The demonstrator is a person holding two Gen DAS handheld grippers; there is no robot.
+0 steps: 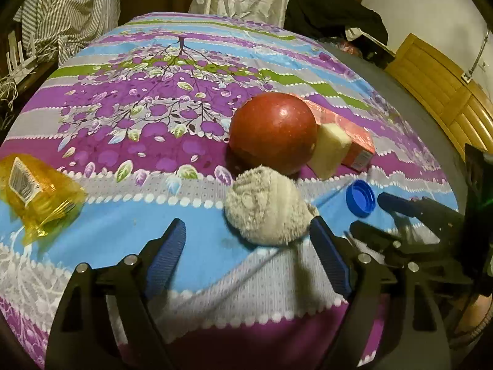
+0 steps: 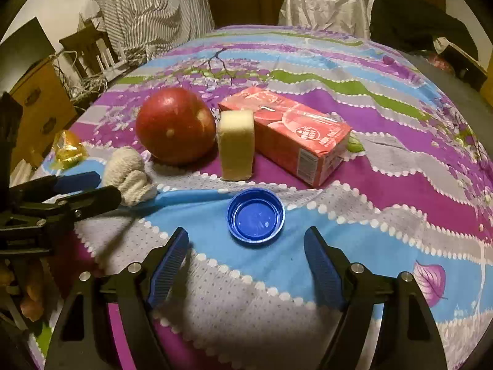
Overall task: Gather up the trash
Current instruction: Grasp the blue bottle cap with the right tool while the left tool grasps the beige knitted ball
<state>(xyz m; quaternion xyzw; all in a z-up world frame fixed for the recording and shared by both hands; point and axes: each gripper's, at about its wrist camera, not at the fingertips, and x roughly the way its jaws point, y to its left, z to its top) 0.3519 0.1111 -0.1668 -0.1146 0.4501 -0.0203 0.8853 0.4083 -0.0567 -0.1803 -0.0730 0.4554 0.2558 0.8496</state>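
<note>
A crumpled whitish tissue wad (image 1: 266, 206) lies on the patterned cloth just ahead of my open left gripper (image 1: 246, 231), nearer its right finger; the wad also shows in the right wrist view (image 2: 129, 174). A blue bottle cap (image 2: 255, 214) lies open side up just ahead of my open right gripper (image 2: 246, 240); the cap shows in the left wrist view too (image 1: 360, 197). A yellow wrapper (image 1: 37, 191) lies at the far left. A pink carton (image 2: 292, 135) lies behind the cap. Both grippers are empty.
A red apple (image 2: 175, 125) and a pale yellow sponge block (image 2: 236, 145) stand between the wad and the carton. A white crumpled bag (image 2: 326, 3) and striped fabric (image 2: 144, 9) sit beyond the table's far edge. A wooden cabinet (image 1: 437, 89) stands at right.
</note>
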